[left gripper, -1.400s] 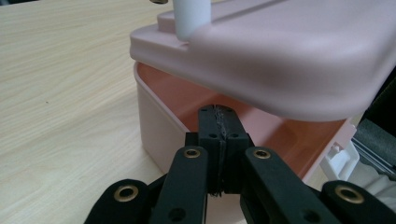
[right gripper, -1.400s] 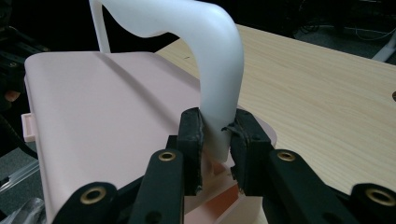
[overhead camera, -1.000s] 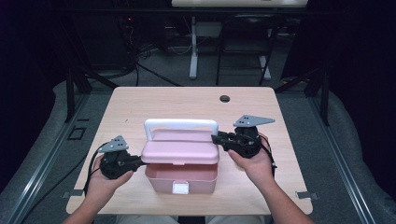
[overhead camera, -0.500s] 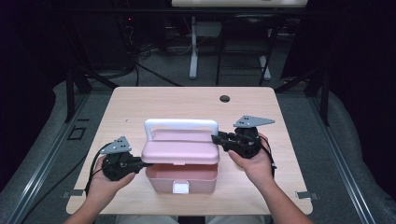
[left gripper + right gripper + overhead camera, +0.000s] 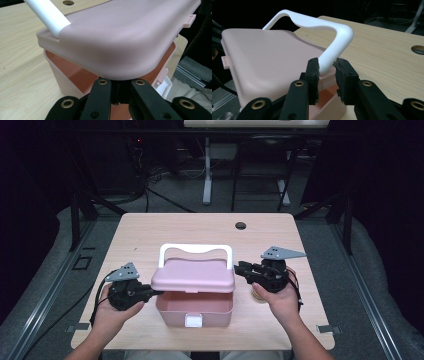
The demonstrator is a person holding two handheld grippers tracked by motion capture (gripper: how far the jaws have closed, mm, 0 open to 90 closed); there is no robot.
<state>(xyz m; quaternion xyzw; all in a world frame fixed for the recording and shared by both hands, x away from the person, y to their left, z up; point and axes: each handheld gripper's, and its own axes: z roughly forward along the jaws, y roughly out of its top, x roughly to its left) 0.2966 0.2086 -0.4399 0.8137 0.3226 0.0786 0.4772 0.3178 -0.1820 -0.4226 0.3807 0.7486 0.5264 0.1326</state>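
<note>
table (image 5: 150, 235): pink box (image 5: 195, 311) near front edge, centre. lid (image 5: 194, 275) raised, light rigid plastic, likely slick. left gripper (image 5: 148, 292) pinches the lid's edge. right gripper (image 5: 327, 75) clamps the white handle (image 5: 312, 23), the surest hold

black tongs (image 5: 150, 292) (brass rivets), grey plates

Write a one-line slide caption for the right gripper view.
Right tool closes on the white handle of a pink box whose lid is lifted off its base, on a wooden table.
</note>
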